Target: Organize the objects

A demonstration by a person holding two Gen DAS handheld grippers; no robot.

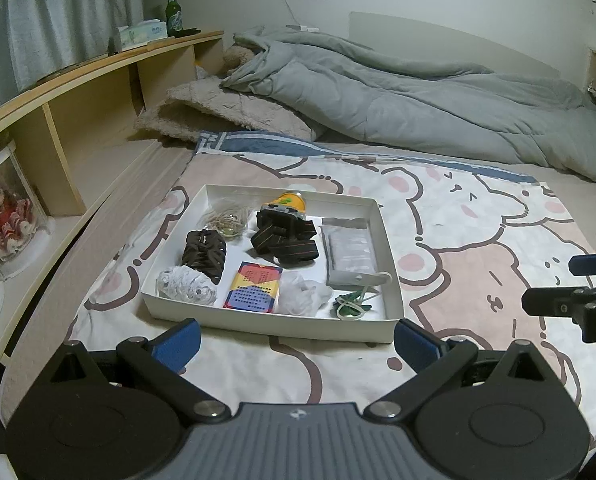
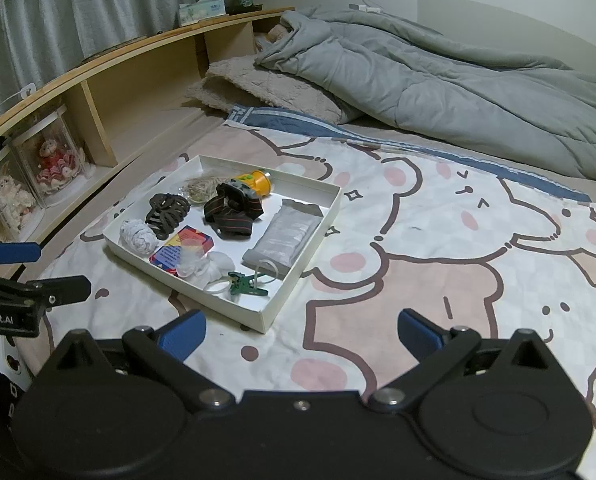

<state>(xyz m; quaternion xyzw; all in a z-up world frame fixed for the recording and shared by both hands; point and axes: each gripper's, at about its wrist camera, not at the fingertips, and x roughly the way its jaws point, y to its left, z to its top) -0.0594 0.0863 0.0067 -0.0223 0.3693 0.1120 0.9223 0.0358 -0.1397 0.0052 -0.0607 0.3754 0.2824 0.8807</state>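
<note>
Landmark: white tray on the bear-print blanket on the bed.
Left claw: released, blue pads wide apart, empty, hovering just before the tray's near wall.
Right claw: released, empty, hovering off the tray's right side, apart from it.
Tray, far side: yellow headlamp with its black strap; loose rubber bands beside it.
Tray, right side: grey pouch along the wall.
Tray, left side: dark hair ties; white rope bundle nearer.
Tray, near wall: colourful card box, crumpled white bag, green clip.
Behind the tray: grey duvet, well apart.
</note>
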